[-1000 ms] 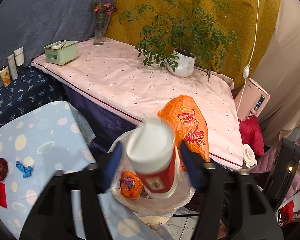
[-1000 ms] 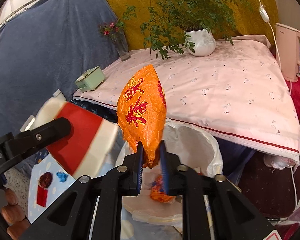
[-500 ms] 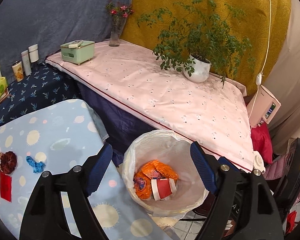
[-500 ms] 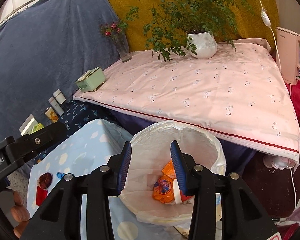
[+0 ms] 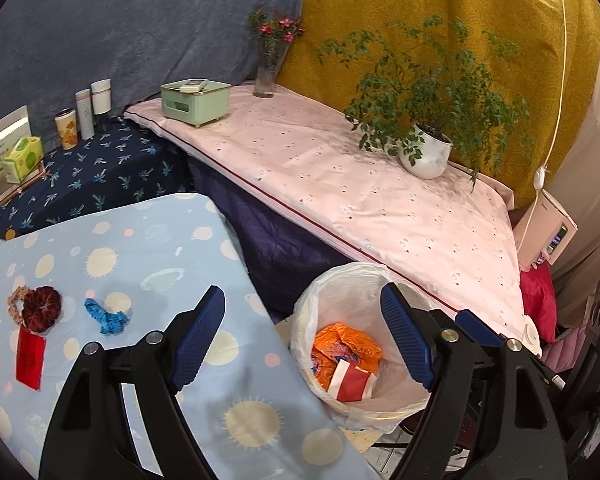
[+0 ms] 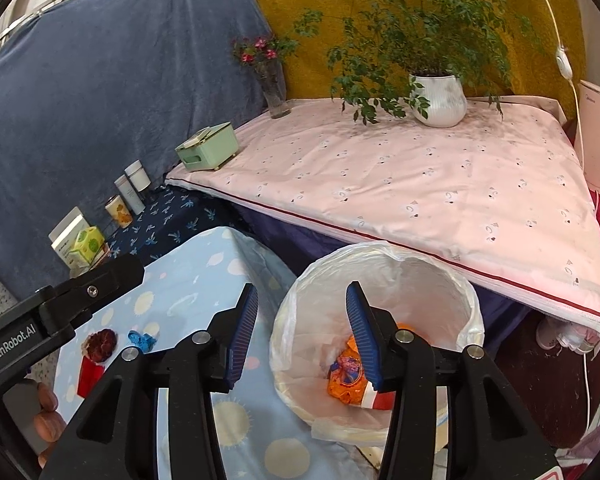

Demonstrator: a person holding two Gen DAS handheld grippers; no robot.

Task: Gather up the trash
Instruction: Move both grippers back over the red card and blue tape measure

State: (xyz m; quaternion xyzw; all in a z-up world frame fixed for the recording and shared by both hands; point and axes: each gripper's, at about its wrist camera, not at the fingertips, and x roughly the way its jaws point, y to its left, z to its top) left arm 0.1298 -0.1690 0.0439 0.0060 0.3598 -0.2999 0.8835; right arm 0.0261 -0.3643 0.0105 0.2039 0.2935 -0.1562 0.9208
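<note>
- Starting nearest the cameras: the left hand-held gripper [image 5: 302, 340] hangs with its jaws spread wide and nothing between them, low in the left wrist view; the right hand-held gripper [image 6: 302, 334] is likewise parted and empty, low centre of the right wrist view.
- Just beyond, lower right of centre in both views, the lined waste bin [image 5: 300, 320] holds an orange wrapper [image 5: 342, 344] and a red-and-white paper cup [image 5: 350, 378], so that trash looks delivered.
- The step in hand, as I judge it, is going back for more: on the blue planet-print bench [image 5: 140, 248], at the lower left, lie a red packet [image 5: 30, 358], a blue scrap [image 5: 106, 316] and a dark red scrunchie [image 5: 40, 308], well apart from the bin.
- Approach each item from above with jaws parted; the flat packet may need an edge pinch, and the cloth could snag.
- Farther back, upper centre, the potted plant [image 5: 426, 154] and the mint green box [image 5: 194, 102] on the pink-covered surface are not trash; leave them alone.
</note>
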